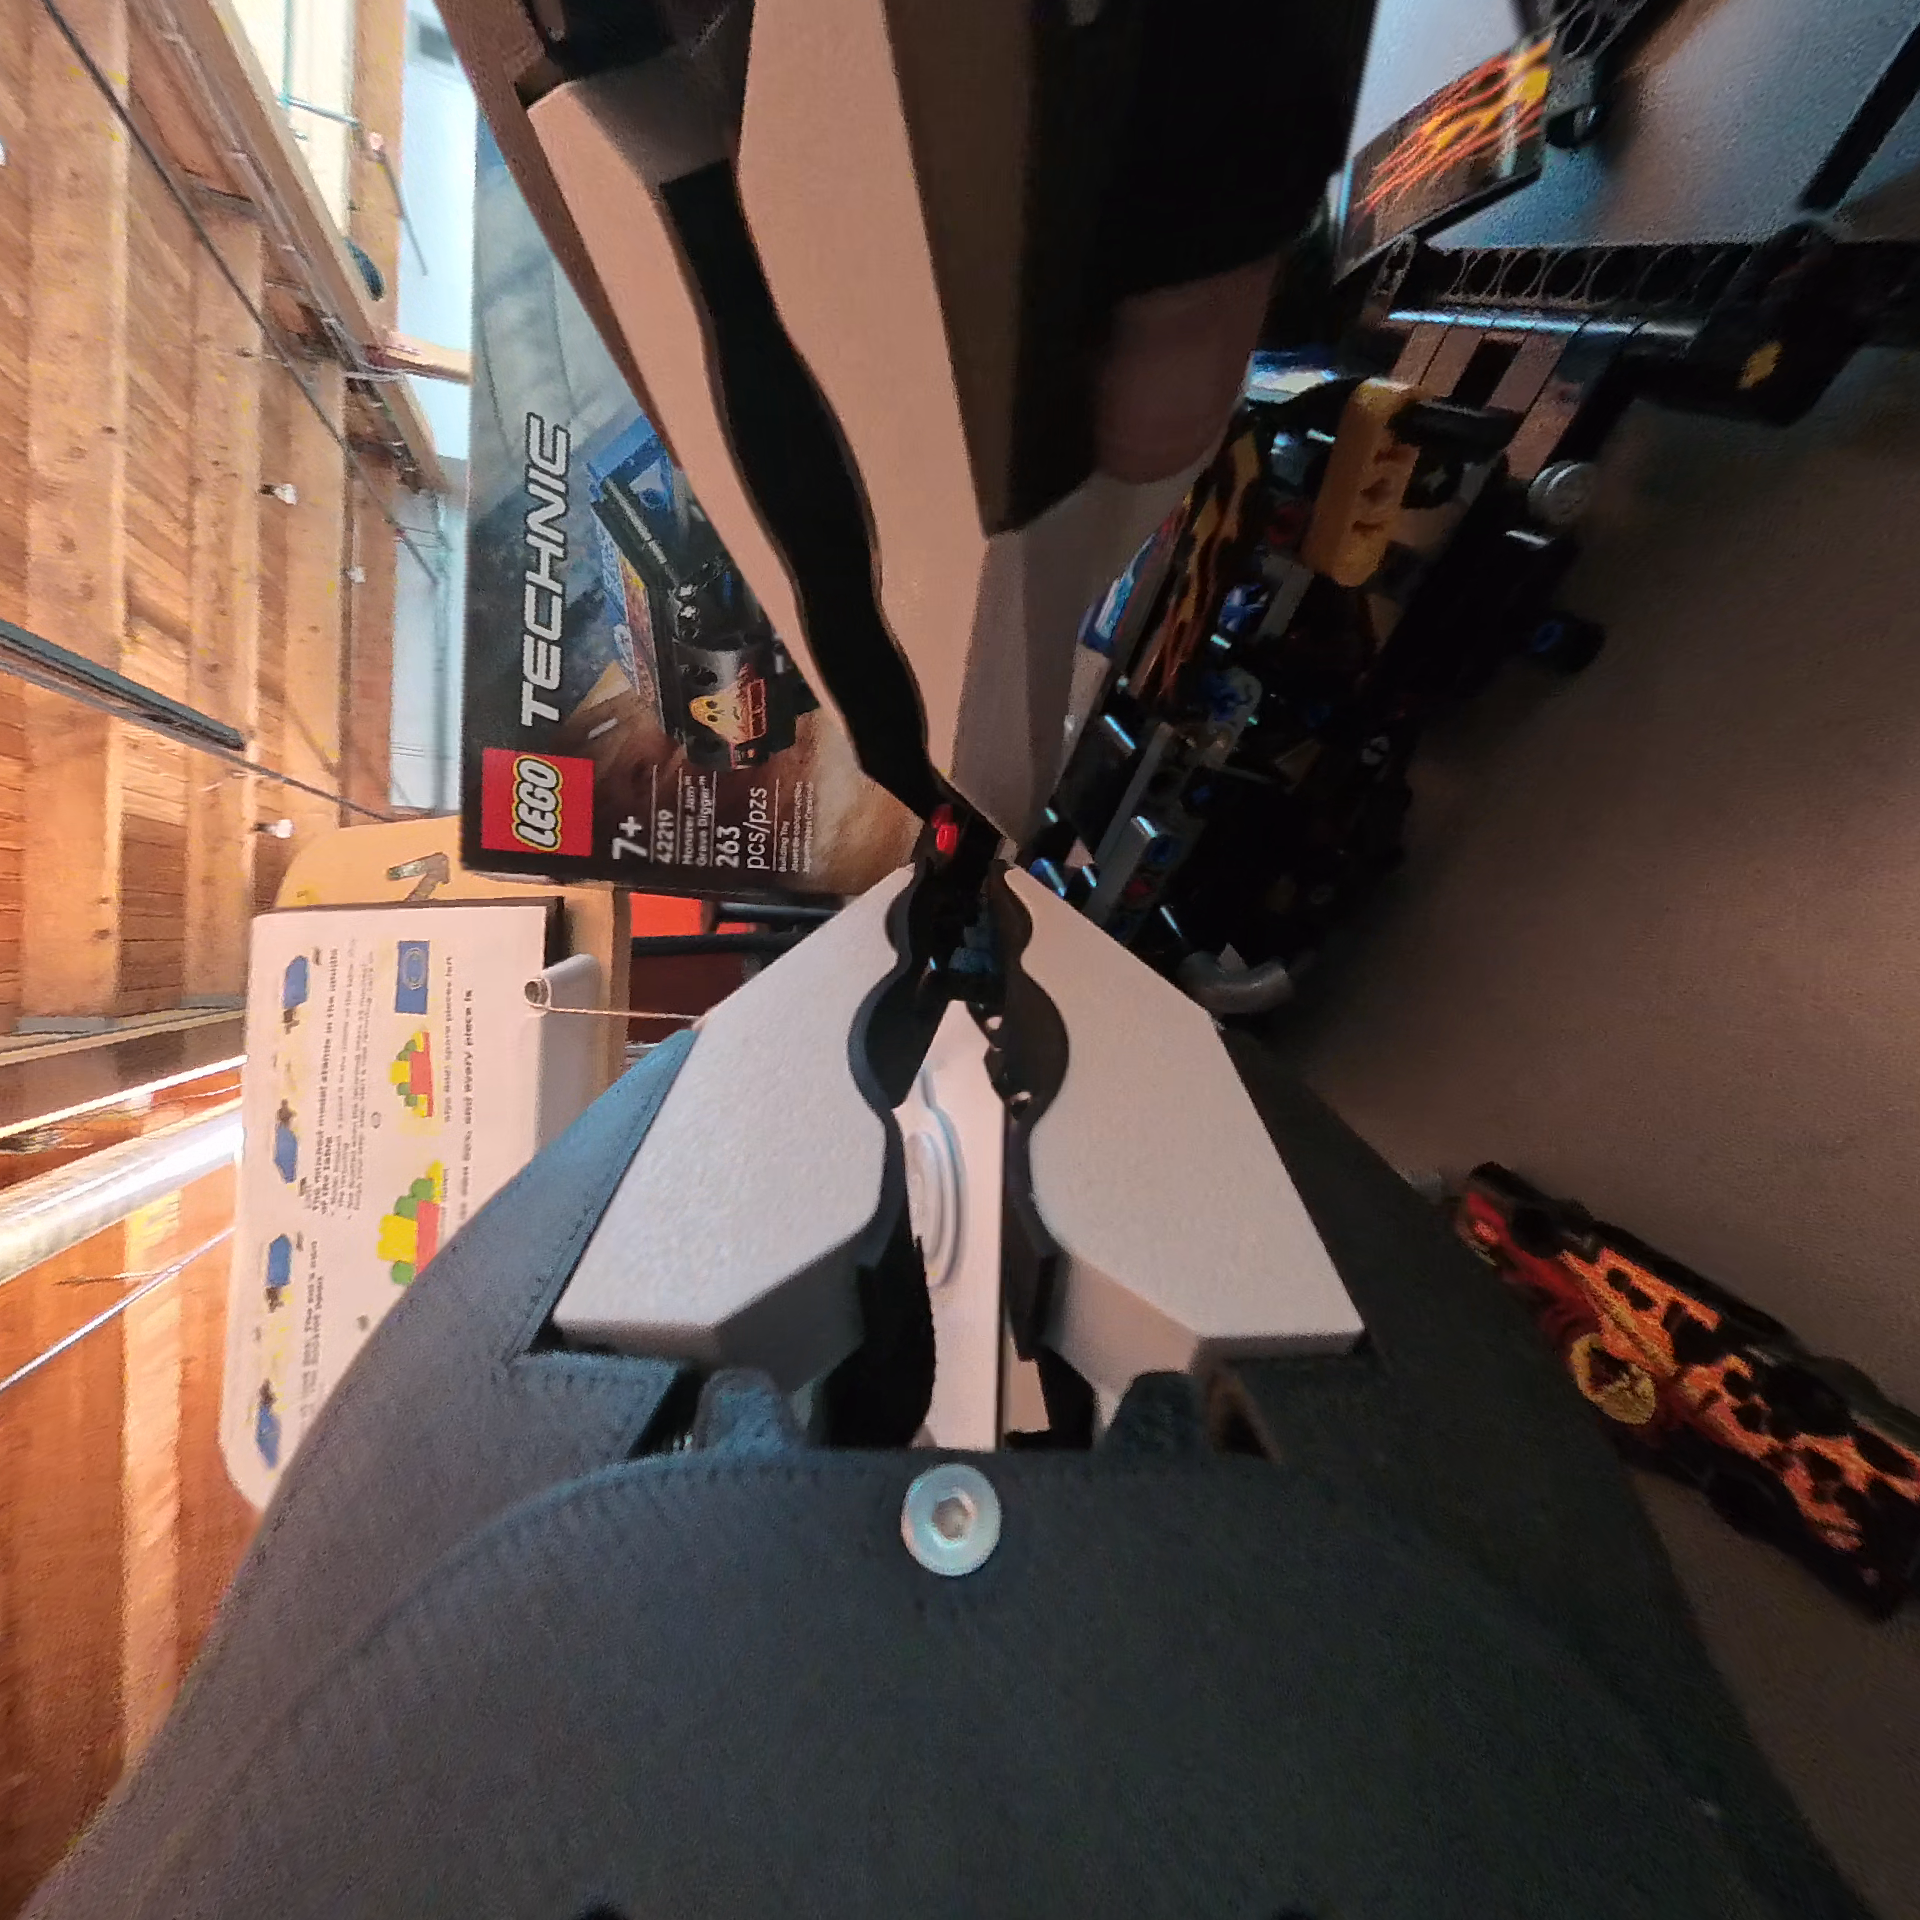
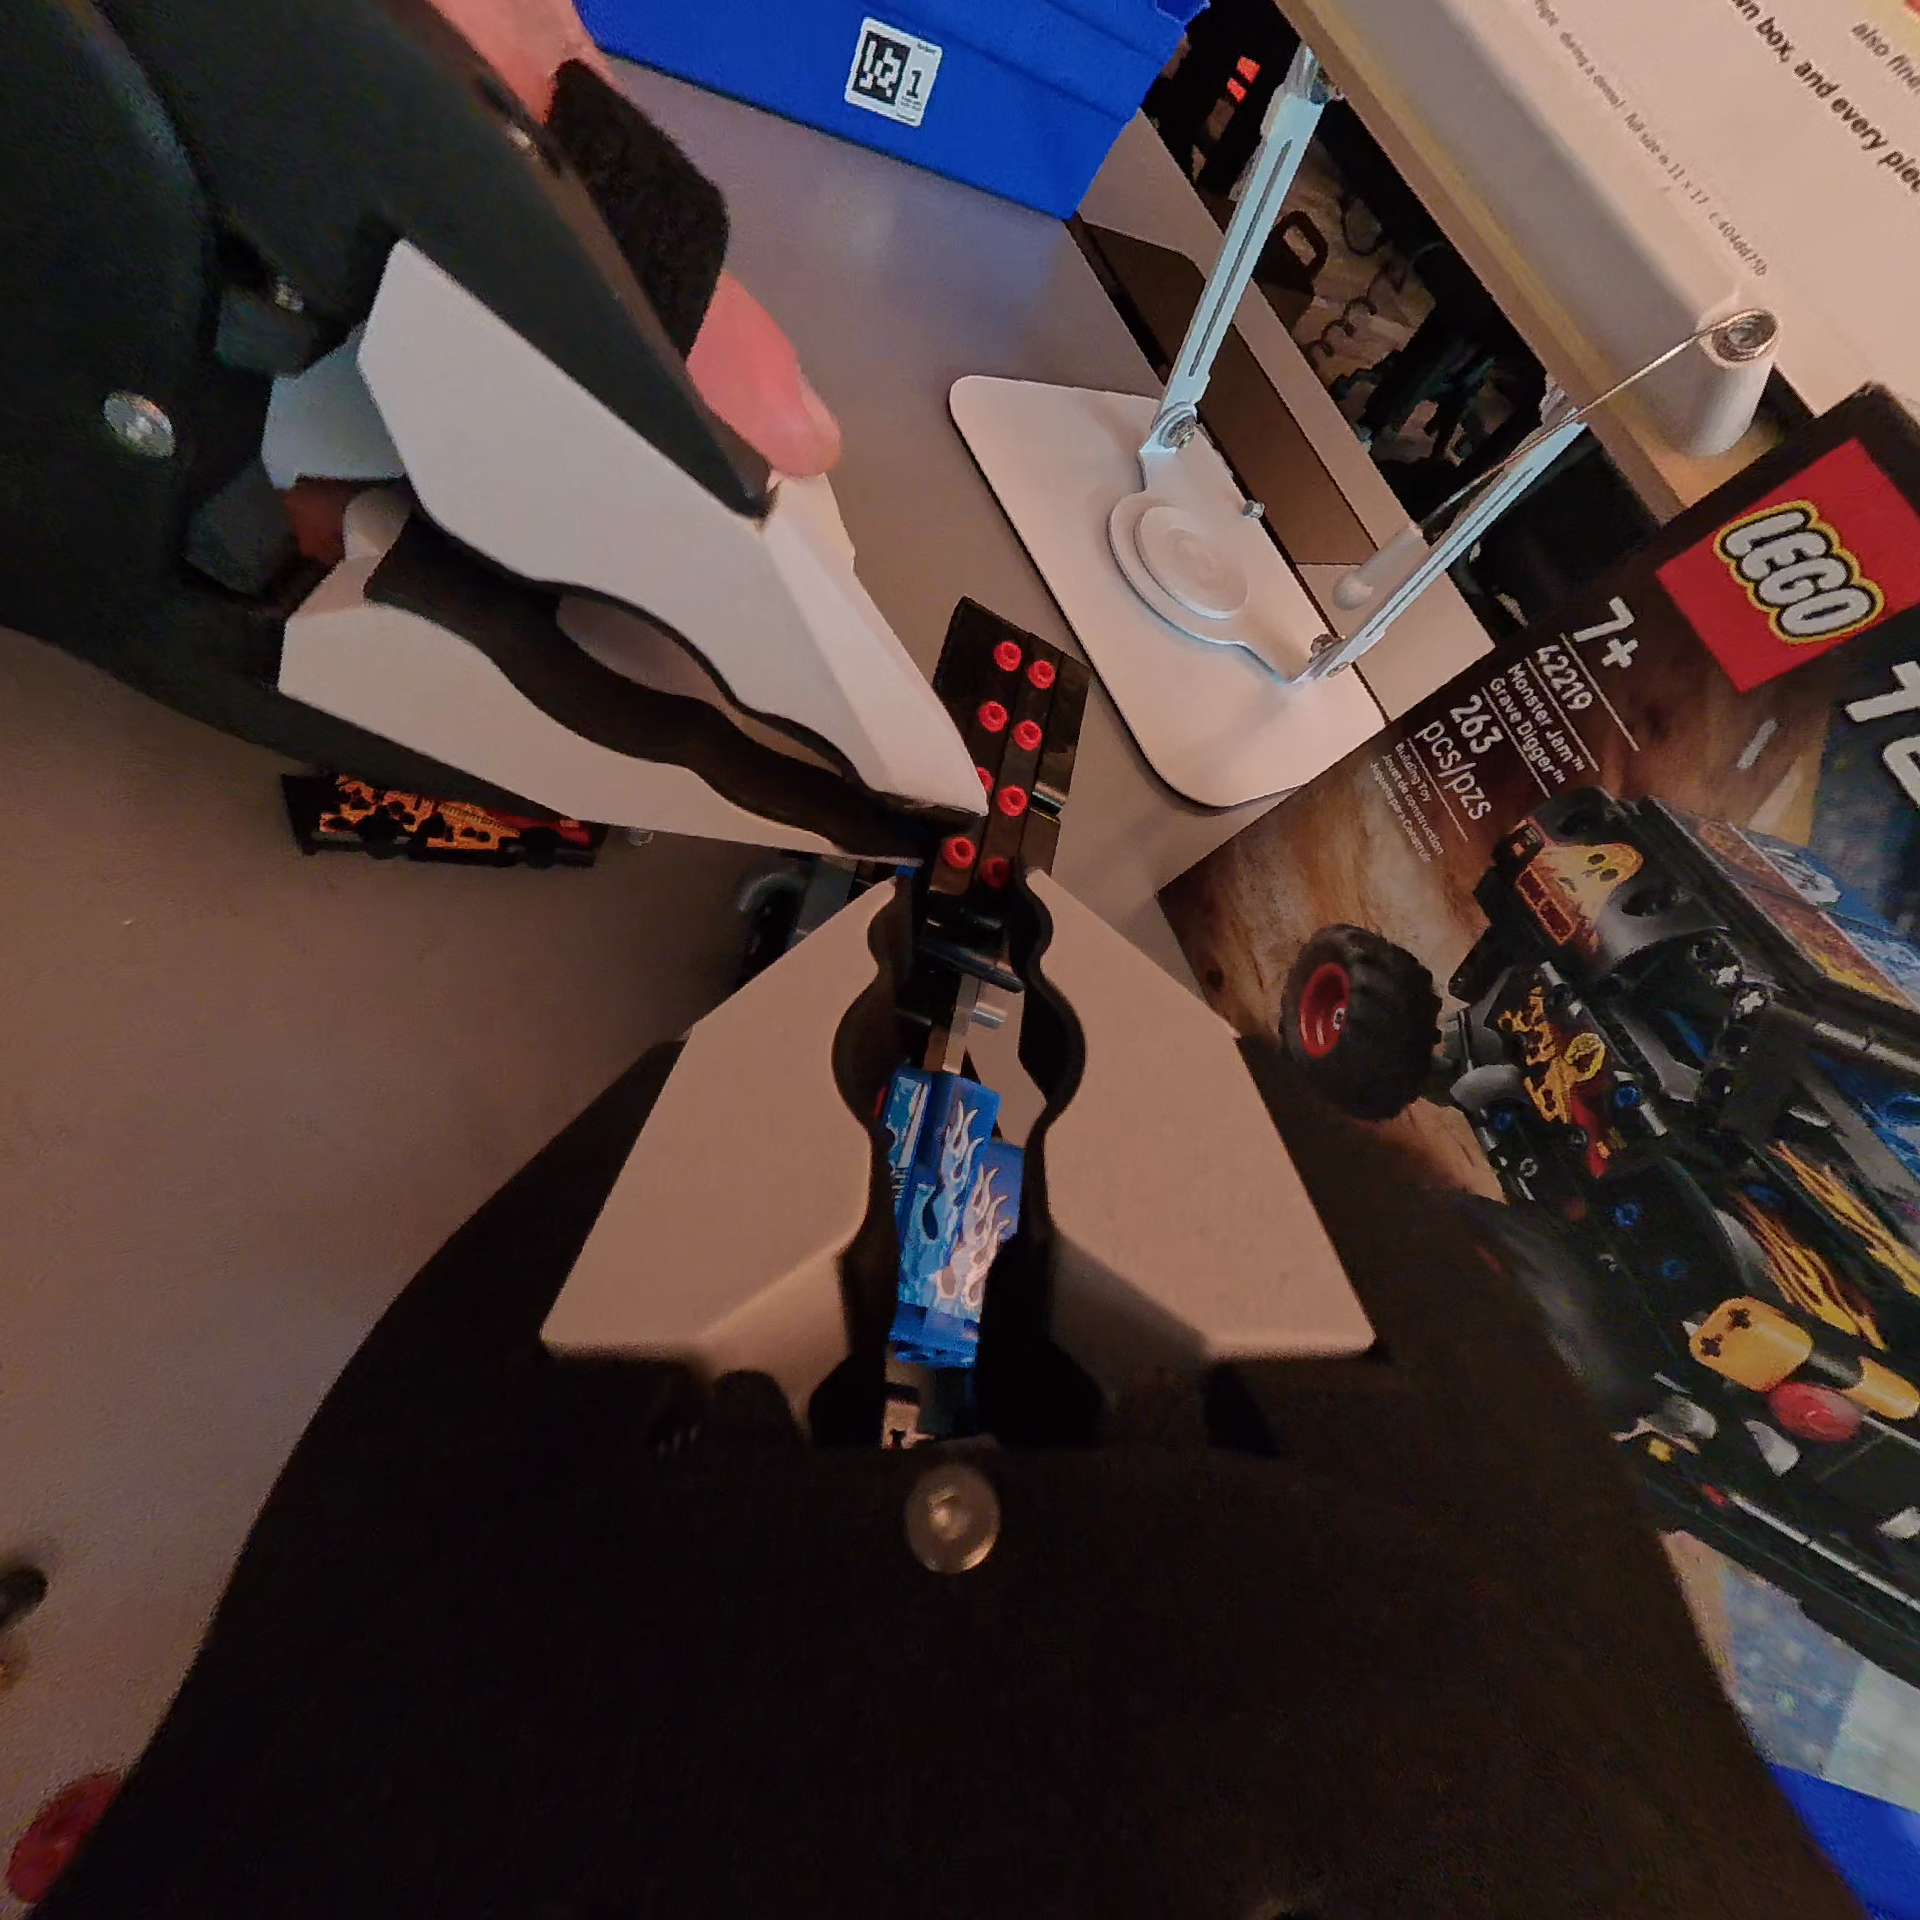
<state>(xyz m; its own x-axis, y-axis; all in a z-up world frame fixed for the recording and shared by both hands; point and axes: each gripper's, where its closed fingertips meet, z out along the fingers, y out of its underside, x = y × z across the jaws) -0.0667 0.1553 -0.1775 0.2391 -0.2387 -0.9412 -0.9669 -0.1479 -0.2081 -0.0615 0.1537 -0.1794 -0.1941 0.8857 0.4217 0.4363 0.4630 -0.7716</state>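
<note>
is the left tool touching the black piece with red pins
Touching. The right wrist view shows the left tool with its tips closed against the edge of the black piece, beside the lowest red pins, no gap visible.

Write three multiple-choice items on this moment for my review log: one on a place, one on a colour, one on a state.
1. Where does the flame-patterned panel lie?
A. In the blue bin
B. On the table, apart from both grippers
C. On top of the toy box

2. What colour are the pins on the black brick assembly?
A. Red
B. Yellow
C. White

3. How is the right gripper?
A. Open and empty
B. Open over the blue bin
C. Shut on the black brick assembly

Answers:
1 B: the flame-patterned panel rests flat on the table, off to the side.
2 A: the pins on the black brick assembly are red.
3 C: the right gripper has its fingers closed on the assembly, which runs between them.
</note>
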